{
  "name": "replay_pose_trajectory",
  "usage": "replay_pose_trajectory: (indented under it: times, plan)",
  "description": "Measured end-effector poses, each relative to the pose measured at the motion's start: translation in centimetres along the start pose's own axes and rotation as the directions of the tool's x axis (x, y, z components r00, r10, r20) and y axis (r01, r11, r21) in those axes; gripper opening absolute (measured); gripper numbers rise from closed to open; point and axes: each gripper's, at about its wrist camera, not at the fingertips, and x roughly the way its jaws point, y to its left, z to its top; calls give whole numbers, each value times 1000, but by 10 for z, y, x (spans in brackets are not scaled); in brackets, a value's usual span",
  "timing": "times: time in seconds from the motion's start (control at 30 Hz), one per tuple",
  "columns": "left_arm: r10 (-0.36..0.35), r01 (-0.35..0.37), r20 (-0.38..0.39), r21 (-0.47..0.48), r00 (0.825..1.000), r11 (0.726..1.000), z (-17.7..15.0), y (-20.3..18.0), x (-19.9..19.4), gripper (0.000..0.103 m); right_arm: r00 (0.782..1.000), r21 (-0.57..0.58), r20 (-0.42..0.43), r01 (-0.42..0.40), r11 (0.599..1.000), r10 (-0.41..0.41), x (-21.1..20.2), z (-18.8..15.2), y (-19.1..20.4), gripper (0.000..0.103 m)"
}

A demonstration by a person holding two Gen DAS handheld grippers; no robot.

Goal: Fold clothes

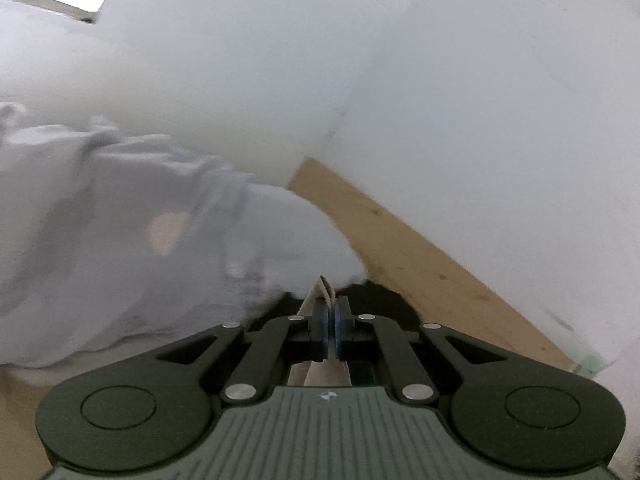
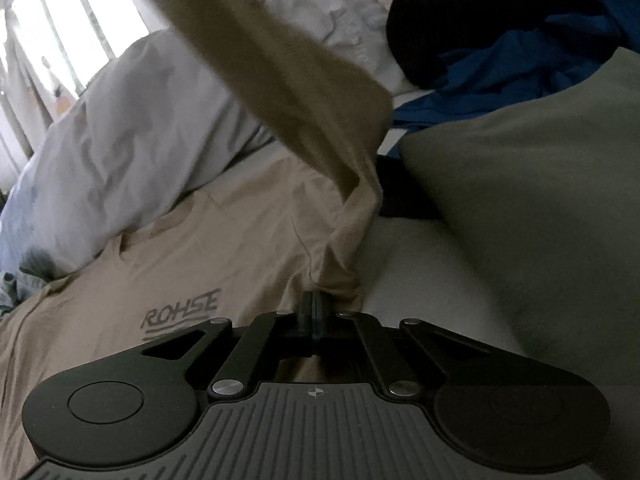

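A beige T-shirt (image 2: pixel 224 248) with a dark "ROHSE" print lies spread on the pale bed sheet (image 2: pixel 432 280). My right gripper (image 2: pixel 315 308) is shut on a bunched fold at the shirt's edge. From that fold a strip of the same beige cloth (image 2: pixel 280 72) rises toward the upper left, blurred. In the left wrist view my left gripper (image 1: pixel 329 312) is shut, and a small tip of beige cloth (image 1: pixel 323 292) sticks out between its blue pads. The rest of the shirt is hidden in that view.
A crumpled pale grey pillow (image 2: pixel 132 152) lies left of the shirt. At right are an olive-grey garment (image 2: pixel 528 184), a blue garment (image 2: pixel 512 72) and a black one (image 2: pixel 424 24). The left view shows blurred white bedding (image 1: pixel 120 240), a wooden floor strip (image 1: pixel 420 264) and a white wall (image 1: pixel 480 120).
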Motion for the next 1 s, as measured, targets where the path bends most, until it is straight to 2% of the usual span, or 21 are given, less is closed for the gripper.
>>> replay_pose_trajectory:
  times: [0.37,0.6,0.87,1.0]
  plan:
    - [173,-172,-5,-97,985,980,7,87,-58,6,1000,5,-1,-5,1000,5,1,0,2,0]
    - [303,-304,-36,-190,952,933,-6,151,-73,6,1000,9,-2,-8,1000,8,1,0,2,0]
    - [387,-397,-93,-272,917,876,-40,210,-93,6,1000,14,-3,-12,1000,12,1,0,2,0]
    - [430,-454,-145,-273,891,848,-60,239,-96,6,1000,15,-1,-12,1000,12,1,0,1,0]
